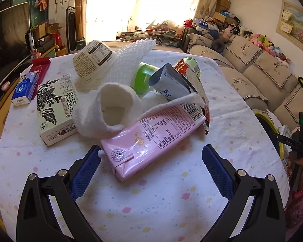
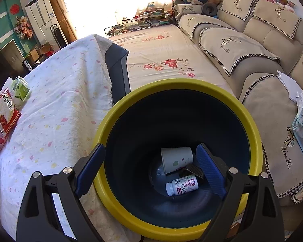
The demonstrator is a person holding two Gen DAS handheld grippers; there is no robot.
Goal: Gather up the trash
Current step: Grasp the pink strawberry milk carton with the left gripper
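A pile of trash lies on the table with the dotted cloth point(image 1: 171, 191). Nearest is a pink drink carton point(image 1: 151, 139) on its side. My left gripper point(image 1: 151, 157) is open, its blue pads either side of the carton's near end, the left pad close to the carton's spout. Behind the carton lie a white cloth point(image 1: 111, 104), a green-and-white box point(image 1: 54, 104), an upturned white tub point(image 1: 94, 57), bubble wrap point(image 1: 131, 58), a green bottle point(image 1: 142, 78) and foil snack bags point(image 1: 189, 76). My right gripper point(image 2: 150, 169) hangs open over the yellow-rimmed bin point(image 2: 119, 113), empty.
Inside the bin lie a paper cup point(image 2: 176, 159), a white pill bottle point(image 2: 181, 185) and a small dark piece. A blue tissue pack point(image 1: 25, 88) and a red box point(image 1: 40, 66) sit at the table's left. A sofa point(image 2: 242, 46) stands right of the bin.
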